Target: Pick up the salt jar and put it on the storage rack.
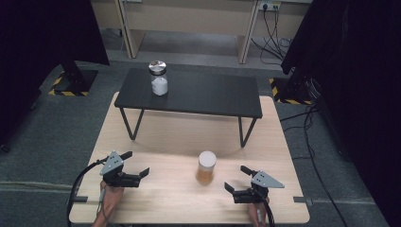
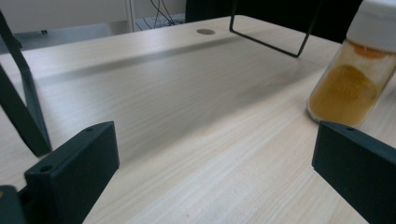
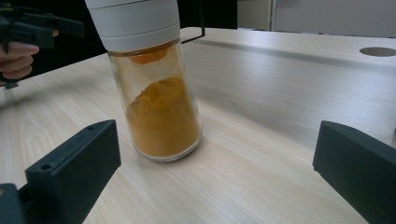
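A glass jar of orange powder (image 1: 206, 168) with a white cap stands upright on the wooden table (image 1: 165, 194), between the two grippers. My left gripper (image 1: 135, 163) rests open to its left, and the jar (image 2: 348, 84) sits beyond its right jaw, apart from it. To the jar's right, my right gripper (image 1: 237, 178) is open too. In the right gripper view the jar (image 3: 159, 112) stands just ahead of the left jaw, untouched, with the other gripper (image 3: 42, 28) far off at the upper left. A second jar, holding white powder (image 1: 159, 78), stands on the black shelf (image 1: 203, 94).
The black shelf on thin metal legs (image 1: 135, 125) spans the far half of the table. Its leg (image 2: 23, 107) rises close to my left gripper's left jaw. A round cable hole (image 3: 378, 51) marks the tabletop. Grey carpet surrounds the table; cables trail at the right.
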Demonstrator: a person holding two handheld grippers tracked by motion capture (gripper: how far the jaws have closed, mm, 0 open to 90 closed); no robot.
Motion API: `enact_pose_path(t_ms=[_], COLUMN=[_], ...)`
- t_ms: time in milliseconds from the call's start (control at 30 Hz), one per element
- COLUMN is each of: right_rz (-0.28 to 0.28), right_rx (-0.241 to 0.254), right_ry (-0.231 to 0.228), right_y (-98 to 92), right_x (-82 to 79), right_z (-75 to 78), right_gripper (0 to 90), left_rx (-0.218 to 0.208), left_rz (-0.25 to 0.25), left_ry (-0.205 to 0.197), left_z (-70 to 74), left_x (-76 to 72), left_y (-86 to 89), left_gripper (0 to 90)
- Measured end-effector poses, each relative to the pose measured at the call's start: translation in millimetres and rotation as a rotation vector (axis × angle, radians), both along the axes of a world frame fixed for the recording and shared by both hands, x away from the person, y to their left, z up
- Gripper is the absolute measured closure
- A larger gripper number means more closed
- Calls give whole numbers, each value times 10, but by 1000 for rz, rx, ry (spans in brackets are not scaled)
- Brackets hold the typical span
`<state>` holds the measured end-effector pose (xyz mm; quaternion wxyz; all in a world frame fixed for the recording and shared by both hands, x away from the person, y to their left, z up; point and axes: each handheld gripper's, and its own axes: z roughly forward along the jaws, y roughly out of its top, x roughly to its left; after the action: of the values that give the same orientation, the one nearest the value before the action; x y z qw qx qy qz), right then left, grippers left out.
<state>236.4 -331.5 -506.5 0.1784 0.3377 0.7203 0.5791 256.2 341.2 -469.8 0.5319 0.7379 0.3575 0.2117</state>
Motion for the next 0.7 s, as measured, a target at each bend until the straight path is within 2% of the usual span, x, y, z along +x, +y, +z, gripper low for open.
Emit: enact_pose_path(t_ms=[200,633,700], right_rz=[-2,-6,-8], right_rx=[-2,-9,-9], right_ry=[1,-2,-2], right_y=[6,16,18], right_x=[-3,-13,-17], right_z=[4,8,9], right_gripper=[6,6,6], left_rx=[-14,-15,-26], left_rz=[-25,-66,-71], left_ry=[-17,-26,-23], left_z=[-204,-307,-317], left_x=[-37,7,13], left_y=[25,40,56], left_gripper=[0,4,4])
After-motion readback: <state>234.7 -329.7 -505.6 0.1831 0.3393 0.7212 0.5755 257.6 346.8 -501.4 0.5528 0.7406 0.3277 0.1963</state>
